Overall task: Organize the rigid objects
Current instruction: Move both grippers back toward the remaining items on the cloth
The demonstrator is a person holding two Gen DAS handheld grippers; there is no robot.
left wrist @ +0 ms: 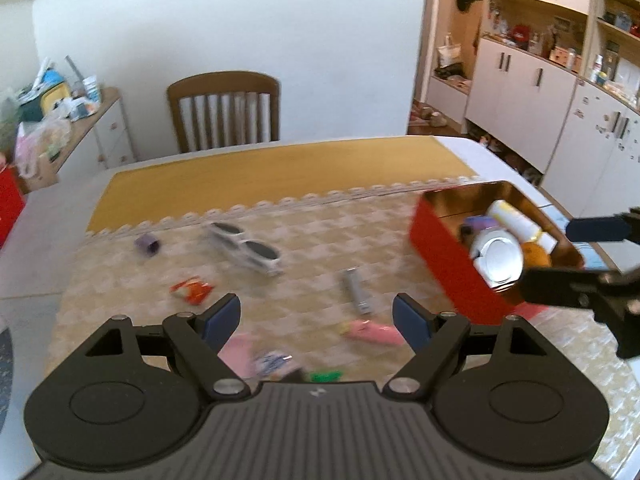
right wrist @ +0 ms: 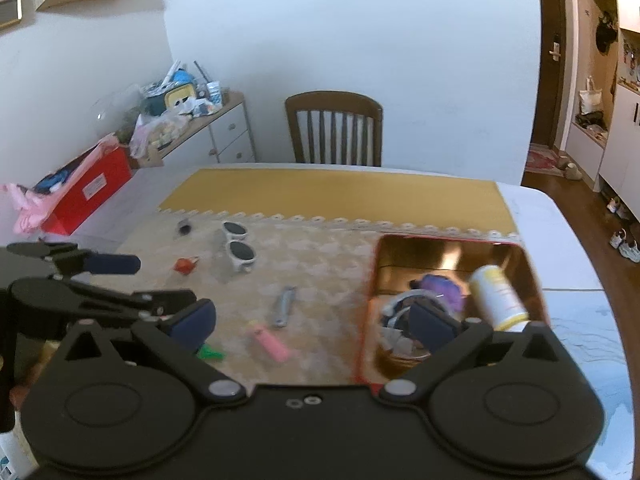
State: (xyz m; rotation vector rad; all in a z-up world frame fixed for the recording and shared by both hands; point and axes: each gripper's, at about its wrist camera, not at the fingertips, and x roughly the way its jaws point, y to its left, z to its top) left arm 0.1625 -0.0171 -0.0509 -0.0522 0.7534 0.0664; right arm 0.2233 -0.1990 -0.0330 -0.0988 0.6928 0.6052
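A red tin [left wrist: 440, 248] [right wrist: 366, 300] with a gold inside stands on the table at the right and holds a white-yellow bottle [right wrist: 498, 298], a round silver thing [left wrist: 500, 258] and a purple thing [right wrist: 442, 286]. Loose on the cloth lie white sunglasses [left wrist: 246, 250] [right wrist: 238, 250], a grey metal clip [left wrist: 356, 290] [right wrist: 285, 306], a pink lighter [left wrist: 372, 332] [right wrist: 270, 342], a red-orange packet [left wrist: 192, 290] [right wrist: 186, 266], a purple cap [left wrist: 147, 245] and a green piece [left wrist: 326, 377] [right wrist: 210, 354]. My left gripper [left wrist: 318, 322] is open and empty above the near items. My right gripper [right wrist: 312, 322] is open and empty by the tin's near left edge.
A wooden chair [left wrist: 224, 110] stands at the table's far side. A cluttered sideboard [right wrist: 192, 120] and a red box [right wrist: 86, 192] are at the left. White cabinets [left wrist: 540, 96] line the right. A yellow mat [left wrist: 280, 176] covers the far half of the table.
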